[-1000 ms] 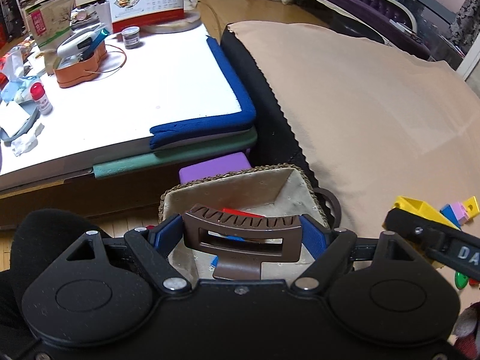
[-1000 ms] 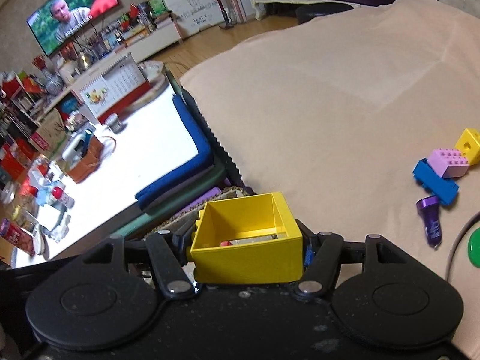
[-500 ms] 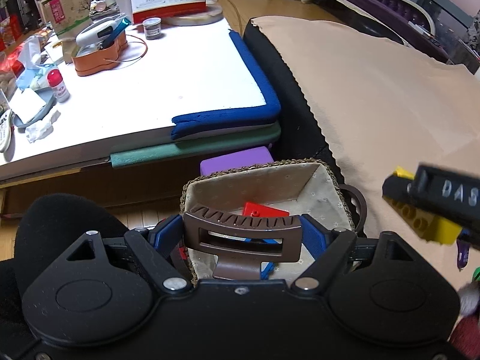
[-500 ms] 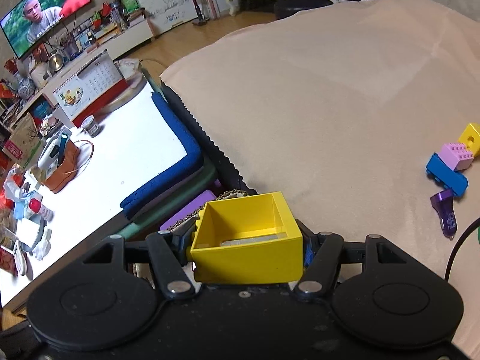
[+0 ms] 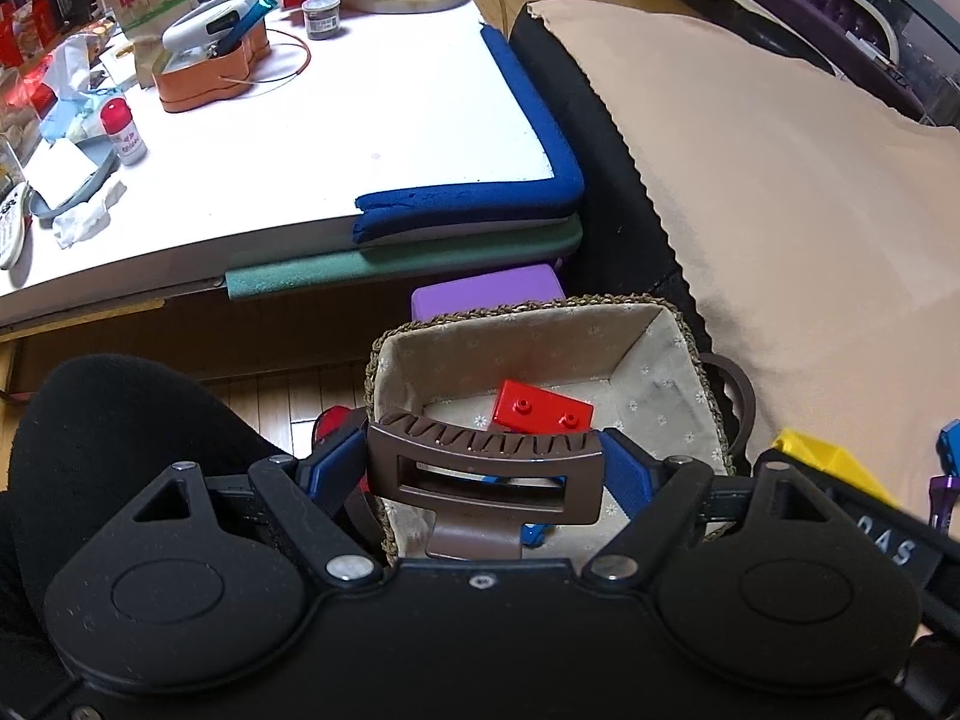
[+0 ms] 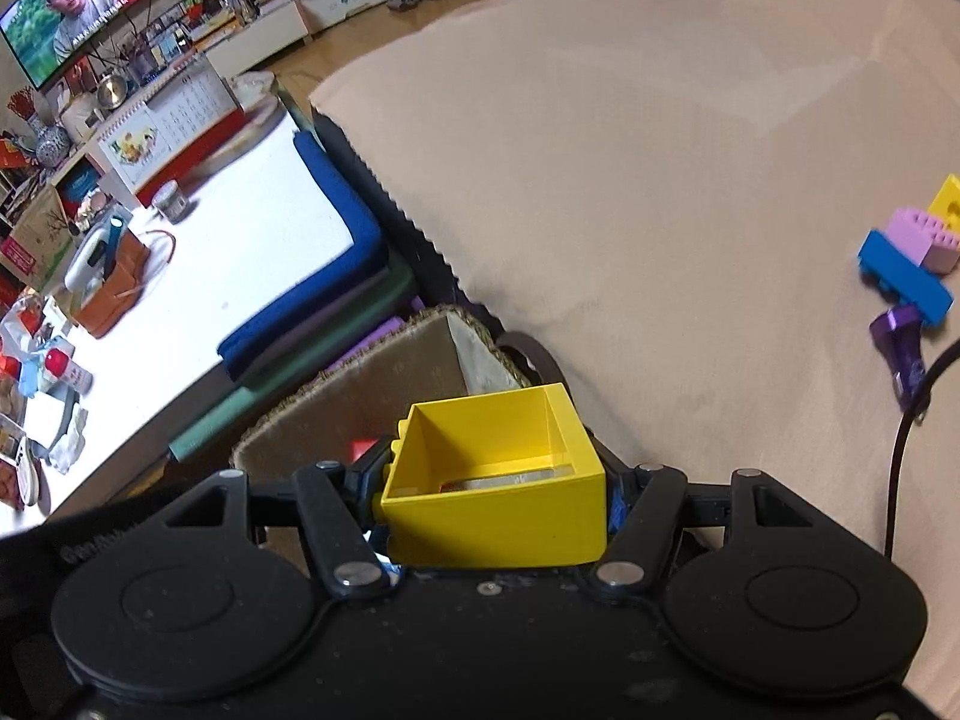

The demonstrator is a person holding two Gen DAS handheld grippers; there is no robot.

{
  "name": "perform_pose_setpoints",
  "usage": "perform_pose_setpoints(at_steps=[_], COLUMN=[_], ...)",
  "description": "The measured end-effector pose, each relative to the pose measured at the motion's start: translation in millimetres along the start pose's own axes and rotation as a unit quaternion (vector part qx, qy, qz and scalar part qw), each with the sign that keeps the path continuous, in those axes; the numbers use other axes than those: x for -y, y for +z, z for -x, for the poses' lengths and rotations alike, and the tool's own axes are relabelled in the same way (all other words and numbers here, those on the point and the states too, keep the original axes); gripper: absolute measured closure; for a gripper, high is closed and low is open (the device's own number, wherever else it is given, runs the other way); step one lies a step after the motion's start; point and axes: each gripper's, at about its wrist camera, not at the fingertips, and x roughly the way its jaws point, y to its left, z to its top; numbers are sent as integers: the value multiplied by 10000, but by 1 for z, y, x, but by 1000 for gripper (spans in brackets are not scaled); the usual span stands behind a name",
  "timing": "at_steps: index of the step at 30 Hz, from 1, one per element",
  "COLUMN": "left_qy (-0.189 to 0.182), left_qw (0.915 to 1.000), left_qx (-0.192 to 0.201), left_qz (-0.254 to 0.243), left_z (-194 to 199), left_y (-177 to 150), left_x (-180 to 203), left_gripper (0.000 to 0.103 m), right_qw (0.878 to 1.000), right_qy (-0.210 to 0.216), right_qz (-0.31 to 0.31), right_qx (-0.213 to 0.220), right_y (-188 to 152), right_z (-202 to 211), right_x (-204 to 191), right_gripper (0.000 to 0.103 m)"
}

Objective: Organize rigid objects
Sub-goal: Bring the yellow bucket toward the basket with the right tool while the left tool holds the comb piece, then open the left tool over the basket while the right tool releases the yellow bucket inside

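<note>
My left gripper point(image 5: 483, 471) is shut on a brown hair claw clip point(image 5: 486, 474) and holds it over the near side of a woven basket point(image 5: 690, 330) with a cloth lining. A red brick point(image 5: 543, 411) lies inside the basket, with something blue partly hidden under the clip. My right gripper point(image 6: 495, 489) is shut on a hollow yellow block point(image 6: 492, 480) just above the basket's near right corner point(image 6: 456, 324). In the left wrist view the right gripper's arm point(image 5: 864, 531) and the yellow block point(image 5: 822, 459) show at the right edge.
On the beige blanket point(image 6: 660, 180) lie a blue brick point(image 6: 906, 276), a pink brick point(image 6: 918, 237), a yellow piece point(image 6: 948, 198) and a purple car charger point(image 6: 900, 342), beside a black cable point(image 6: 900, 450). A low white table point(image 5: 360, 120) with clutter stands to the left. A purple box point(image 5: 486, 294) sits behind the basket.
The right gripper with the yellow block has sunk toward the basket's right side. The left gripper has tilted a little, and more of the basket's inside and the red brick now shows.
</note>
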Motion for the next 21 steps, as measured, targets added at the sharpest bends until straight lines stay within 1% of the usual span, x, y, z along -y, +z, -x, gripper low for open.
perform_pose_setpoints(at_steps=[3, 8, 11, 15, 21], left_qy=[40, 123, 136, 176, 146], left_qw=[10000, 9999, 9998, 9996, 9997], left_qx=[-1, -25, -54, -57, -62], left_qz=[-40, -112, -157, -201, -195], left_z=[0, -2, -3, -3, -3], left_y=[-1, -2, -1, -1, -2], left_x=[2, 4, 6, 8, 7], left_gripper=[24, 24, 24, 24, 22], right_qw=[9999, 9999, 9999, 9999, 10000], right_qy=[5, 43, 48, -31, -21], right_qz=[13, 37, 88, 103, 64], right_qx=[-101, -150, -93, 48, 53], right_y=[-3, -6, -6, -4, -3], right_z=[-8, -12, -11, -10, -9], right_x=[1, -1, -5, -6, -3], right_gripper=[39, 39, 39, 36, 35])
